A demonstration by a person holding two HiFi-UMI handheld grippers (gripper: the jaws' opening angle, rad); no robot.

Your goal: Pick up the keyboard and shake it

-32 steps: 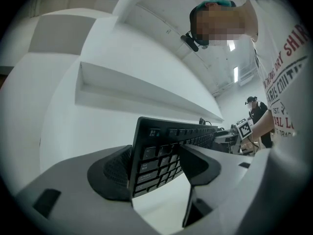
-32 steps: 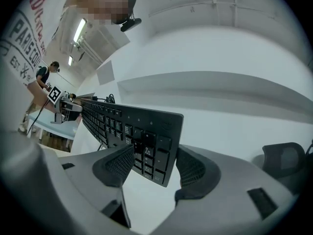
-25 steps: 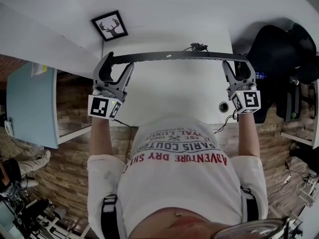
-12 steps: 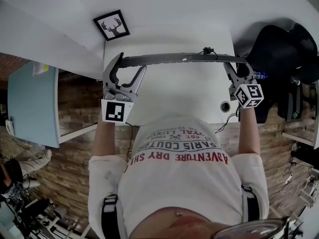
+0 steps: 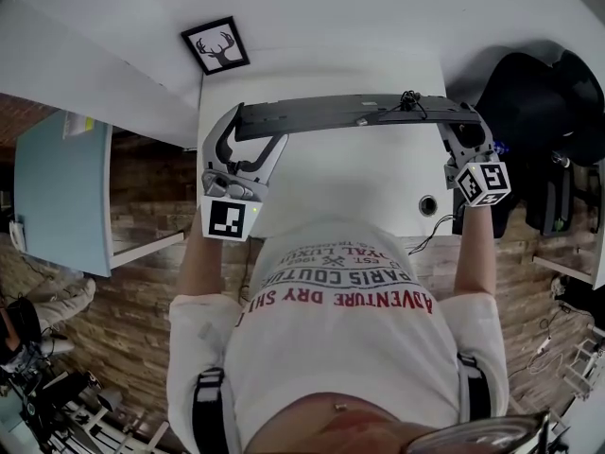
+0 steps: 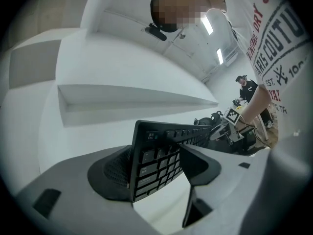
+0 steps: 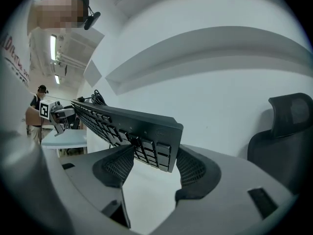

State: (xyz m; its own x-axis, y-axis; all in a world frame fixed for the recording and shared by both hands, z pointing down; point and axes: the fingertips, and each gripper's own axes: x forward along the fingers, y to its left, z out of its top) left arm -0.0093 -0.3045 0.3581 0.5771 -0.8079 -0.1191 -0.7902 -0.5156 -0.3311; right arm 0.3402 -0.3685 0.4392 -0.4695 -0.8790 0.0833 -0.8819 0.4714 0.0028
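Note:
A long black keyboard (image 5: 350, 114) is held in the air over the white desk (image 5: 331, 187), tipped on edge with its keys turned toward the person. My left gripper (image 5: 250, 127) is shut on its left end and my right gripper (image 5: 459, 121) is shut on its right end. The left gripper view shows the keyboard (image 6: 156, 155) pinched between the jaws of the left gripper (image 6: 157, 164). Seen from the right gripper view, the keyboard (image 7: 127, 124) runs away to the left from the right gripper (image 7: 152, 163). Its cable (image 5: 408, 97) bunches at the top edge.
A framed deer picture (image 5: 216, 45) lies at the desk's far left corner. A black office chair (image 5: 529, 93) stands to the right of the desk. A round cable hole (image 5: 425, 203) sits near the desk's front right. A pale blue panel (image 5: 57, 187) stands at left.
Both grippers have shifted right with the keyboard. Its left end has dropped toward the person and the board has rolled, so it looks wider than a second ago.

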